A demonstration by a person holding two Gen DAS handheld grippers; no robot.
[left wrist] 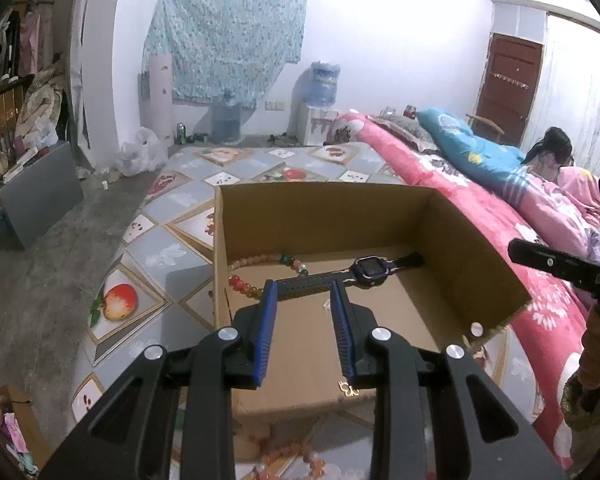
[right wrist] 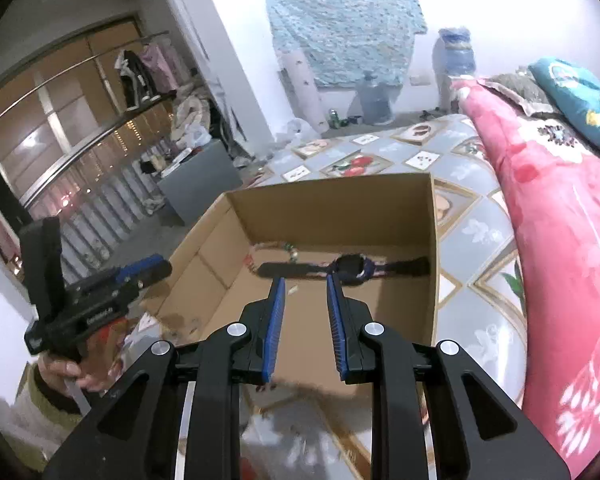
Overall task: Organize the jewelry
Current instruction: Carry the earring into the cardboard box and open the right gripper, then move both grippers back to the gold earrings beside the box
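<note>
An open cardboard box sits on a patterned mat; it also shows in the right wrist view. Inside lie a dark smartwatch with a long strap and a bead bracelet of pink, red and green beads. The watch shows blurred in the right wrist view. My left gripper is open and empty above the box's near edge, just short of the watch strap. My right gripper is open and empty above the box. A small gold trinket lies at the box's near rim. More orange beads lie below the left gripper.
A pink flowered quilt and a blue pillow lie right of the box. A person sits at the far right. Water bottles, a plastic bag and a grey panel stand on the concrete floor to the left.
</note>
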